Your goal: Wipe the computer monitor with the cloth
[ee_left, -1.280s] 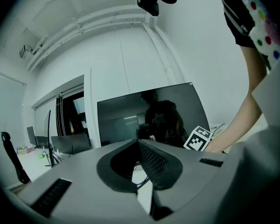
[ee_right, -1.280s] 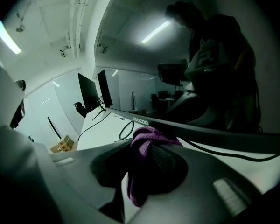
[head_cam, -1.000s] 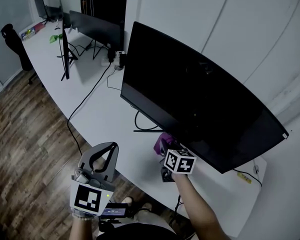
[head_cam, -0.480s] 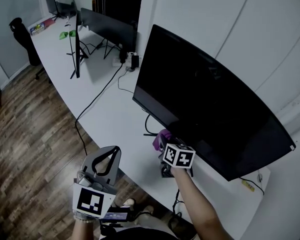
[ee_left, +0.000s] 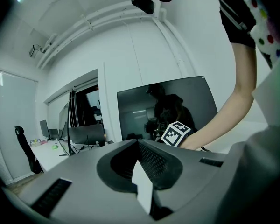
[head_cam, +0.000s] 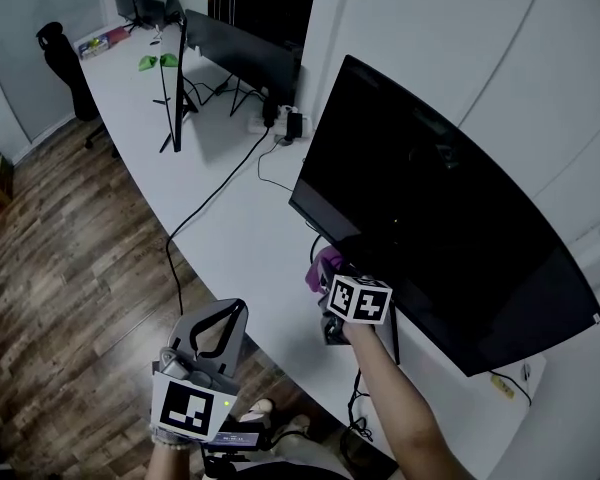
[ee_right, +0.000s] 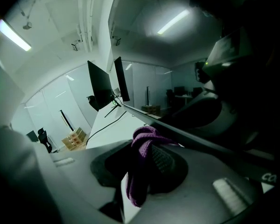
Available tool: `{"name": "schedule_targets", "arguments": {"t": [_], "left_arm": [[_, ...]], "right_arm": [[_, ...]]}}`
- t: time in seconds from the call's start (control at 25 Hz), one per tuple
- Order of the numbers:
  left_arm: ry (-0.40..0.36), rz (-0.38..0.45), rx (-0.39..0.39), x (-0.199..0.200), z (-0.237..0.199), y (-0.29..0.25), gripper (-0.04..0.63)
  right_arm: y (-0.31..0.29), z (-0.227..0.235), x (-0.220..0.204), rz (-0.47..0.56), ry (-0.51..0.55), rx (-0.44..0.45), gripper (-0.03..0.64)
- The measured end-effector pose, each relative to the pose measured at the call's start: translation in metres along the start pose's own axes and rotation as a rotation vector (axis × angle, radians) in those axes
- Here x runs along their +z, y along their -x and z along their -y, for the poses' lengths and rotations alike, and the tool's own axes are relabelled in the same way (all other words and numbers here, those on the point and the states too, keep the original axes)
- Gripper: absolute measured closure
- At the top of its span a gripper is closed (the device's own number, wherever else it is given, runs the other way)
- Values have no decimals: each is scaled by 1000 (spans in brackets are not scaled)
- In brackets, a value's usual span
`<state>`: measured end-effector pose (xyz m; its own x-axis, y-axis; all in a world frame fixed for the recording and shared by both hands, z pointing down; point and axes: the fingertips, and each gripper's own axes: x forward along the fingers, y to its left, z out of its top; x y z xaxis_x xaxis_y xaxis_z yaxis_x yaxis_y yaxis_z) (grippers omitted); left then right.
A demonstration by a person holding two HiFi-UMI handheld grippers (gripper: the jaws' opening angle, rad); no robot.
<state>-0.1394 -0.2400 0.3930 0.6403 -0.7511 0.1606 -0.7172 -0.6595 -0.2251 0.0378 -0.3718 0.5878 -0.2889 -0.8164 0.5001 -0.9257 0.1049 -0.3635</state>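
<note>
Head view with both gripper views. The right gripper (head_cam: 330, 280) is seen clamped on a bunched purple cloth (ee_right: 144, 141), a fold of which is pinched between the jaws while the rest hangs below them. The cloth is held at the lower edge of the large dark computer monitor (head_cam: 430, 208), near its left corner; actual contact with the panel cannot be confirmed. The left gripper (head_cam: 212, 333) is held low and well apart from the white desk (head_cam: 230, 218), its jaws drawn together on nothing.

Most of the screen is judged unwiped. Three risks are judged likely:
- The glass could be scratched by the hard jaw tips, since little cloth projects beyond them.
- The cloth could be dragged out of the narrow pinch by friction.
- The monitor could be rocked on its stand by firm pressure, as no bracing is given by the free gripper.
</note>
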Motion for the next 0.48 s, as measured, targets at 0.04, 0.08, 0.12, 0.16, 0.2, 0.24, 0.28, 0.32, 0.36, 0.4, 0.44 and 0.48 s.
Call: {"name": "schedule_targets", "arguments": {"t": [0.04, 0.08, 0.12, 0.16, 0.2, 0.24, 0.28, 0.32, 0.36, 0.4, 0.44, 0.48], "left_arm": [[0, -2, 3, -1, -2, 1, 589], [3, -4, 7, -3, -4, 2, 589], [5, -4, 11, -4, -6, 3, 589], [6, -5, 16, -5, -8, 4, 589], [6, -6, 20, -6, -10, 4, 589], [7, -9, 25, -8, -12, 5, 589], [8, -12, 31, -9, -14, 6, 589], [11, -15, 34, -11, -17, 6, 589], [15, -16, 37, -12, -19, 7, 589], [17, -18, 38, -13, -21, 7, 589], [19, -19, 39, -14, -22, 7, 589], [21, -21, 40, -15, -23, 8, 589]], "right_arm": [[-4, -3, 2, -2, 3, 1, 532], [-9, -5, 3, -4, 5, 3, 532], [-12, -8, 5, -6, 7, 7, 532], [-16, -10, 6, -9, 11, 12, 532], [-20, -13, 7, -12, 17, 17, 532], [-25, -16, 9, -15, 26, 21, 531], [-29, -19, 11, -18, 33, 26, 531], [-34, -22, 13, -20, 39, 30, 531], [-38, -26, 15, -22, 43, 35, 532], [-43, -29, 17, -25, 48, 39, 531], [-47, -32, 18, -29, 55, 45, 531], [-52, -34, 19, -34, 64, 49, 531]]}}
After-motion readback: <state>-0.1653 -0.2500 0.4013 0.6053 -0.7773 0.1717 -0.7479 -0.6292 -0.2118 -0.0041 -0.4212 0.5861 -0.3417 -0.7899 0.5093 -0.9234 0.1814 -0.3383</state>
